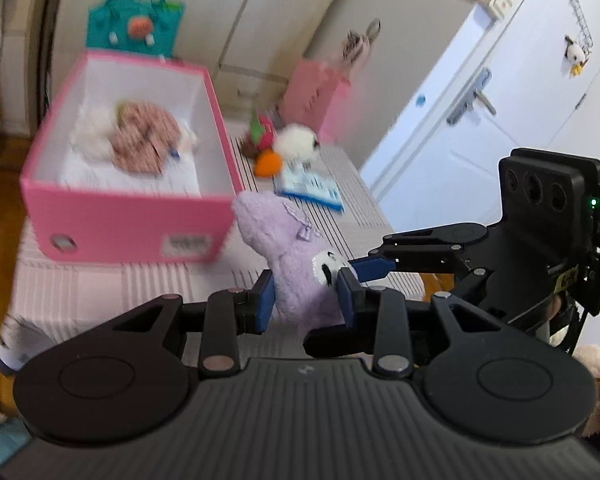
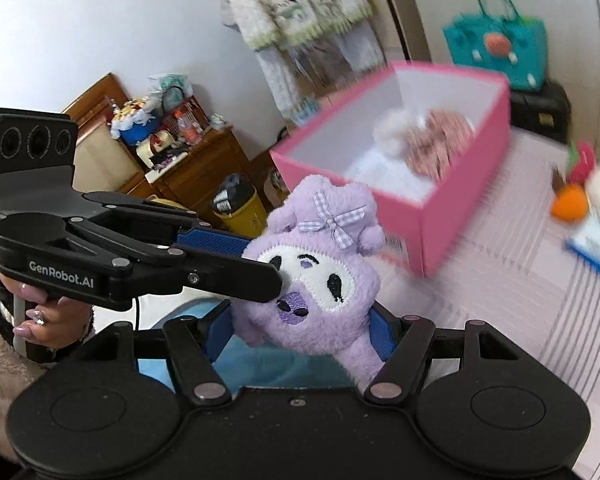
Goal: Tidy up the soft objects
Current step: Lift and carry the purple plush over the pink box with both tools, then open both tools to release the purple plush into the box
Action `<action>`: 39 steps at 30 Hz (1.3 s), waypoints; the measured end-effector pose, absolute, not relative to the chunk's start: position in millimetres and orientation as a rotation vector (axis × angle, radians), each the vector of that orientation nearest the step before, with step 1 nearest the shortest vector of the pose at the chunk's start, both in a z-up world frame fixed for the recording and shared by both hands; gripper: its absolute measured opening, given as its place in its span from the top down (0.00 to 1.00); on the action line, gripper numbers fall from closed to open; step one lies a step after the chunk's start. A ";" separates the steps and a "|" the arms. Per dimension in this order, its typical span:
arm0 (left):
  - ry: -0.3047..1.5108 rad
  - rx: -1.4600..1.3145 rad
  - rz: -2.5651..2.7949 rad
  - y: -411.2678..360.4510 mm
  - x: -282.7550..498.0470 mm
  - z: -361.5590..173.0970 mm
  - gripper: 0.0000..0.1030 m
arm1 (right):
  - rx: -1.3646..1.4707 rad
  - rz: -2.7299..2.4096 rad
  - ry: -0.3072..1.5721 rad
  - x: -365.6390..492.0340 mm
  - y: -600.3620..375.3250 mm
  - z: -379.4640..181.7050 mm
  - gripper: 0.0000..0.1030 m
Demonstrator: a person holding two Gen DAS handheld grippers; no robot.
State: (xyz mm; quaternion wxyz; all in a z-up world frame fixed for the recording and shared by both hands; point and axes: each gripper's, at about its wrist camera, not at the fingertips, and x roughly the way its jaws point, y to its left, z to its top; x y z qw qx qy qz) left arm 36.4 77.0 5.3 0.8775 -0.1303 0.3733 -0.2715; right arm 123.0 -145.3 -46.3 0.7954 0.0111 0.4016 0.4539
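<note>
Purple plush doll (image 1: pixel 296 272) clamped between both left gripper (image 1: pixel 306 300) and right gripper (image 2: pixel 300 332) jaws, mid-handover above striped mat (image 1: pixel 100 280), next needing release toward open pink cardboard box (image 1: pixel 128 220).

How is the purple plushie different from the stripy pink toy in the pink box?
The purple plushie is lilac, with a checked bow, and both grippers hold it in the air. The stripy pink toy is pink-striped and lies inside the pink box, untouched. Both look soft and fluffy.

Purple plush (image 2: pixel 320 280), gingham bow (image 2: pixel 334 220); pink box (image 1: pixel 132 216); teal bag (image 1: pixel 136 24); blue gripper pads (image 1: pixel 265 300); striped pink mat (image 2: pixel 520 280).
</note>
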 end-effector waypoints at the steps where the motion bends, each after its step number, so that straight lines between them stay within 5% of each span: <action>1: 0.759 -0.266 -0.556 80.5 36.9 9.3 0.69 | -0.001 0.975 0.835 124.2 -139.8 -41.3 0.29; 14: 0.662 -0.375 -0.460 119.8 133.7 18.5 0.67 | -0.125 0.908 0.638 211.2 -100.0 -18.7 0.29; 24: 0.809 -0.471 -0.413 142.7 227.6 -27.9 0.66 | -0.191 0.898 0.794 291.6 -55.6 -48.4 0.29; 39: 0.922 -0.395 -0.338 125.1 248.7 -55.4 0.62 | -0.500 0.903 0.872 311.0 -19.9 -70.6 0.22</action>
